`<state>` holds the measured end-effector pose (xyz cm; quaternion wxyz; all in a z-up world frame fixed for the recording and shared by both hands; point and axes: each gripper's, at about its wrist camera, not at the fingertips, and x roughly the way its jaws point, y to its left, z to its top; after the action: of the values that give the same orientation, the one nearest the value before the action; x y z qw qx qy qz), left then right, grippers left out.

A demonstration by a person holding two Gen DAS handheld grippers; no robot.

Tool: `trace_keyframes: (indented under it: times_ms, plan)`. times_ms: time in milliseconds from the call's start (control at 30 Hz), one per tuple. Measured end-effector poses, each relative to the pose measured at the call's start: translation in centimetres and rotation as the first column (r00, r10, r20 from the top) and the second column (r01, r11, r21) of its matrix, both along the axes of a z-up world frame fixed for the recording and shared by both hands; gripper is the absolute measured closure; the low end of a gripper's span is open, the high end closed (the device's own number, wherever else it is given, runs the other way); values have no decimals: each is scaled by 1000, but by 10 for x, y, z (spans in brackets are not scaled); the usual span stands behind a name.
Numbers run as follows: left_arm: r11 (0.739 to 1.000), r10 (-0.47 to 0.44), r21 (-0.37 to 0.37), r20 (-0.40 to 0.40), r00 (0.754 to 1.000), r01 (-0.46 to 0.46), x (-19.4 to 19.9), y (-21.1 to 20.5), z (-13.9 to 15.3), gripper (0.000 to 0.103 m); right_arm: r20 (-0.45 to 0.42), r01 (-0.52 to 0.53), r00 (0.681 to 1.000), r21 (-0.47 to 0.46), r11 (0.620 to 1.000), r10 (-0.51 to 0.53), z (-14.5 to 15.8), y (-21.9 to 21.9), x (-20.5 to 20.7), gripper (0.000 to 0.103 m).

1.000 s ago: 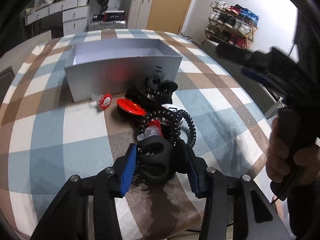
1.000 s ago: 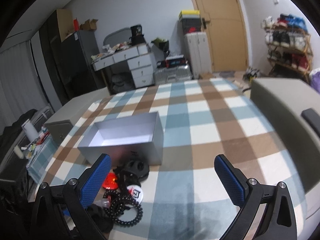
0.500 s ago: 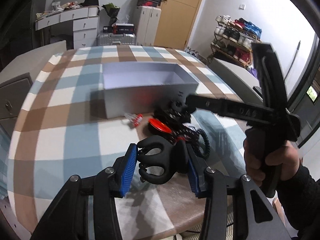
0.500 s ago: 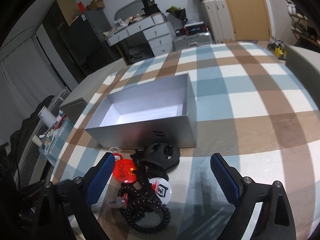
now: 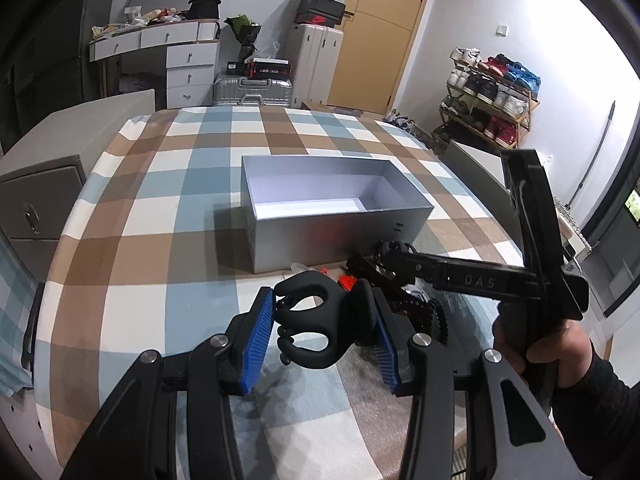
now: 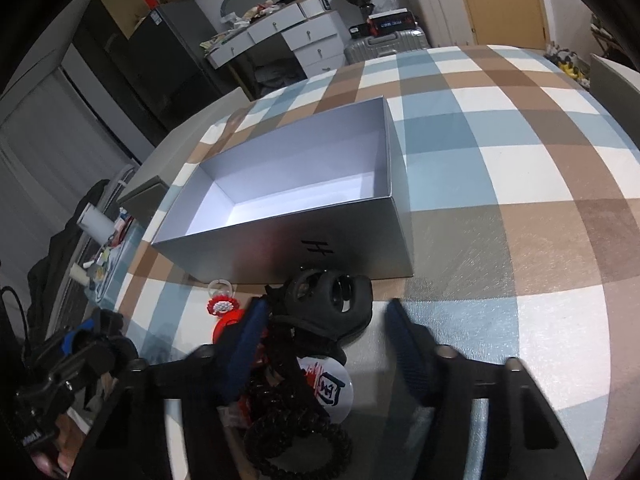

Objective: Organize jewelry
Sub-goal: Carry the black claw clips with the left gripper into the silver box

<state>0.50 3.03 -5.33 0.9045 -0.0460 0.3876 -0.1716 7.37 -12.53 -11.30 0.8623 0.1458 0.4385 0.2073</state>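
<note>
My left gripper (image 5: 320, 336) is shut on a black hair claw clip (image 5: 316, 326) and holds it above the table, short of the open silver box (image 5: 336, 232). My right gripper (image 6: 324, 344) is open and low over the pile, its fingers on either side of a second black claw clip (image 6: 328, 296) in front of the box (image 6: 288, 248). The pile holds a black spiral hair tie (image 6: 296, 444), a white round badge (image 6: 328, 384), a red badge (image 6: 226, 324) and a small red-and-white ring (image 6: 220, 304). The right gripper (image 5: 400, 264) also shows in the left wrist view.
The table carries a blue, brown and white checked cloth (image 6: 520, 184). A grey cabinet (image 5: 36, 208) stands at the table's left. A drawer desk (image 5: 176, 56), suitcases (image 5: 252, 90) and a shoe rack (image 5: 492, 92) stand far behind.
My left gripper has lifted the black claw clip off the pile and risen. My right gripper has come down and forward over the pile, around the second clip.
</note>
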Motion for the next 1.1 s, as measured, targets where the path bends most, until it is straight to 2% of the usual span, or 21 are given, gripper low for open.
trace_keyframes:
  times_ms: [200,633,867,1100]
  plan:
    - [1000,24,6,1,1000,-24,10,3,3,63,26,-5,1000,23,1000,4,1,-7,-6,55]
    - [1000,25,9,29,999,-25,30,-7,17,63,176,-8,984,123,992,-14,34,-38,-30,55]
    - [1000,28,10,46,999,-28,44,-12,24,63,251,-33,968,187,982,-15,59,-43,-26,55]
    - [1000,30,3,51,998,-30,59,-17,28,63,302,-69,953,199,978,6,76,-36,-11,55]
